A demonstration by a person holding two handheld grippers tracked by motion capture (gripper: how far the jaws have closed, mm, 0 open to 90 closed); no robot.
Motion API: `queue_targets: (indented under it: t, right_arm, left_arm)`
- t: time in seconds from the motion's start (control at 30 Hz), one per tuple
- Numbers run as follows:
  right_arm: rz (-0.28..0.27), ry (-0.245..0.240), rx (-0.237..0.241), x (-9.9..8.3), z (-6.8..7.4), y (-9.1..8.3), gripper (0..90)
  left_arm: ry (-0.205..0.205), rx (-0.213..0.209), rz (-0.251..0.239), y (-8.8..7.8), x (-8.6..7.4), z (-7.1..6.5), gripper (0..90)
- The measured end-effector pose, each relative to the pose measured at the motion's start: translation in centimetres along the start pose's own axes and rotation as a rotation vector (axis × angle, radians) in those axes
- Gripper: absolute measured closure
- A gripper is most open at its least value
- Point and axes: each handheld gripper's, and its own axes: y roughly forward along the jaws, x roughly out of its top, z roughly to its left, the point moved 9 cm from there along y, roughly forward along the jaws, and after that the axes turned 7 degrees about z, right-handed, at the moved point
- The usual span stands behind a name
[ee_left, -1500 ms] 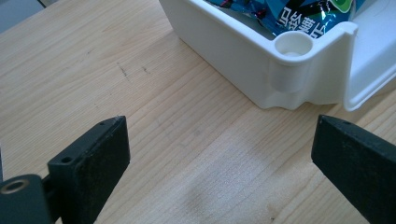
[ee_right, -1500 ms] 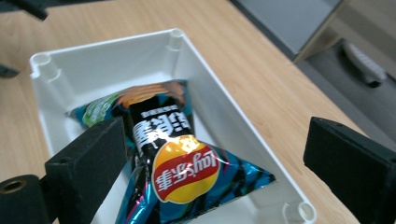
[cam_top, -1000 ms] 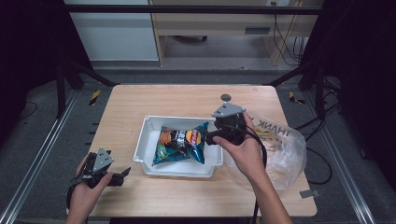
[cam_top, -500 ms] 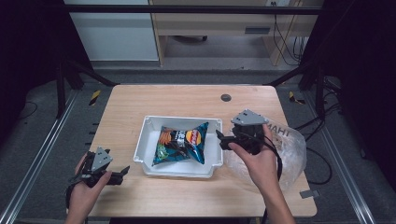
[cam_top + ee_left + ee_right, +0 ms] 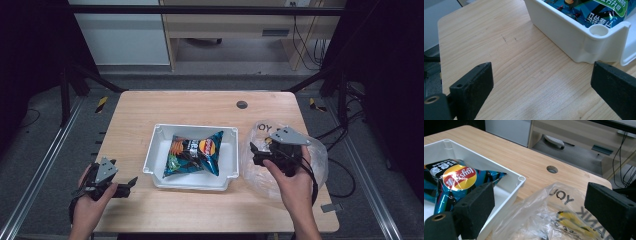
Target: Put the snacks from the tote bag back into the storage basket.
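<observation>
Blue-foiled, a Lay's crisp packet (image 5: 194, 153) is seen lying in the white tray (image 5: 155, 150) mid-counter, while the right gripper (image 5: 256, 152), jaws apart, is held over the clear plastic bag (image 5: 310, 175), apparently next to be reached into.

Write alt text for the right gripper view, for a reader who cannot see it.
The right gripper, jaws wide open and holding nothing, hangs over a crumpled clear plastic bag printed with black letters, lying on a wooden table. To the left, a white bin holds a blue Lay's chip bag.
</observation>
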Motion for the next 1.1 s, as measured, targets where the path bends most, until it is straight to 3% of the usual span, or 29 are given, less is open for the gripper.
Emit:
queue_targets:
  t: [0.4, 0.6, 1.1]
  right_arm:
    - [0.005, 0.057, -0.039, -2.2, -0.9, -0.4, 9.8]
    - [0.023, 0.061, -0.037, -3.3, -0.9, -0.2, 9.7]
    - [0.112, 0.101, -0.034, -7.0, -1.8, 2.1, 9.3]
  left_arm:
    - [-0.024, -0.005, -0.011, -0.5, -0.3, 0.1, 4.0]
    - [-0.023, -0.007, -0.006, -0.5, -0.4, 0.0, 3.9]
    - [-0.03, -0.01, -0.001, -0.4, -0.5, 0.0, 4.0]
